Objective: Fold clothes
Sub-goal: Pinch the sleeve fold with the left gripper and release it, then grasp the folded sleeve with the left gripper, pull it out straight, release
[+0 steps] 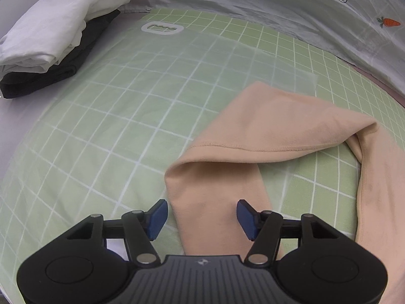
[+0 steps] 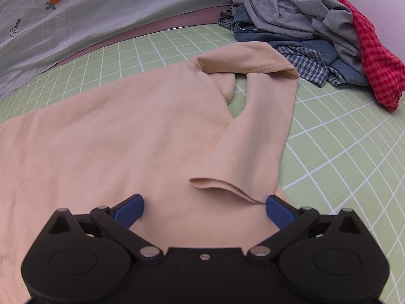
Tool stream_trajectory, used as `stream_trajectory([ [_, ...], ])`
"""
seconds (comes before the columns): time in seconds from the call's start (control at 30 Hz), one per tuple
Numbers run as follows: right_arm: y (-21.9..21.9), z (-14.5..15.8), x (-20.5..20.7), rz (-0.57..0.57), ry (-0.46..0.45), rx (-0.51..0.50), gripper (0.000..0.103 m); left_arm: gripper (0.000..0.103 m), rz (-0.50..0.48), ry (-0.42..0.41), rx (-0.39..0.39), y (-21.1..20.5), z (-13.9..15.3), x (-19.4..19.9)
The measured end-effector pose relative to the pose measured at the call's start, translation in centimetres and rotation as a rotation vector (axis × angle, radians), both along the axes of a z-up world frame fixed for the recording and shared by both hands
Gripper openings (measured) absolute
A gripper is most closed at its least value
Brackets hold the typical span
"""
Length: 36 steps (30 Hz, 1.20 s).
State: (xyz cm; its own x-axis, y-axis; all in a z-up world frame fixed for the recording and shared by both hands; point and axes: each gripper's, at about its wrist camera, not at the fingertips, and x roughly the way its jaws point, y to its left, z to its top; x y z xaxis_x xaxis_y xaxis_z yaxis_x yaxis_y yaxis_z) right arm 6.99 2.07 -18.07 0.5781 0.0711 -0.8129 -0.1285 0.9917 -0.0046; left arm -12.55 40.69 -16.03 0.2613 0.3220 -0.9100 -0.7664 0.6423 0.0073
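Observation:
A peach long-sleeved top point(image 2: 114, 139) lies flat on the green grid mat point(image 2: 341, 139). Its right sleeve point(image 2: 258, 131) is folded down over the body, and the cuff point(image 2: 222, 185) lies just ahead of my right gripper point(image 2: 205, 202). That gripper stands open above the fabric, gripping nothing. In the left wrist view the other sleeve point(image 1: 215, 202) is folded back from the shoulder point(image 1: 278, 126) and runs between the blue pads point(image 1: 158, 217) of my left gripper point(image 1: 201, 212). The left jaws stand open, with both pads clear of the sleeve.
A folded stack of white and black clothes point(image 1: 50, 43) sits at the mat's far left. A loose pile of grey, blue and checked garments point(image 2: 303, 25) with a red checked one point(image 2: 374, 50) lies far right. A grey carrot-print sheet point(image 1: 278, 12) borders the back.

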Motion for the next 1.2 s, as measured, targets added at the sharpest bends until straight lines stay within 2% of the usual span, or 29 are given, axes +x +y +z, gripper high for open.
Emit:
stream_trajectory([
  [0.03,0.0,0.0,0.0,0.000,0.000,0.000,0.103,0.044,-0.002,0.012,0.002,0.0,-0.2,0.1],
  [0.13,0.0,0.0,0.0,0.000,-0.002,0.000,0.103,0.027,-0.007,0.012,0.013,0.1,-0.3,0.2],
  [0.2,0.0,0.0,0.0,0.000,-0.002,0.000,0.103,0.019,-0.010,0.022,0.036,0.1,-0.2,0.2],
  [0.23,0.0,0.0,0.0,0.000,-0.003,0.000,0.103,0.009,-0.010,0.026,0.046,0.1,-0.2,0.2],
  [0.33,0.0,0.0,0.0,0.000,-0.003,-0.001,0.103,0.004,0.023,0.041,0.101,0.7,0.3,-0.1],
  [0.43,0.0,0.0,0.0,0.000,-0.001,-0.001,0.103,0.003,-0.002,0.085,0.255,1.2,1.8,0.1],
  [0.53,0.0,0.0,0.0,0.000,-0.002,0.000,0.103,0.003,-0.014,0.073,0.412,2.1,4.3,0.2],
  [0.63,0.0,0.0,0.0,-0.001,-0.003,0.000,0.103,0.003,-0.077,0.078,0.644,1.2,6.7,0.9],
  [0.77,0.1,0.0,-0.1,-0.003,-0.005,0.000,0.103,0.003,-0.215,0.131,0.869,-2.0,7.1,2.0],
  [0.83,0.0,-0.1,-0.1,-0.004,-0.006,0.000,0.103,0.003,-0.251,0.174,0.827,-2.7,5.6,2.1],
  [0.9,0.0,-0.1,-0.1,-0.003,-0.008,0.000,0.103,0.003,-0.243,0.200,0.713,-2.7,4.0,1.7],
  [1.03,-0.1,0.0,-0.1,-0.001,-0.006,0.000,0.103,0.003,-0.202,0.198,0.515,-2.8,1.6,-0.2],
  [1.2,-0.1,-0.1,-0.1,0.000,-0.009,0.001,0.103,0.007,-0.197,0.182,0.329,-3.1,-0.4,-2.1],
])
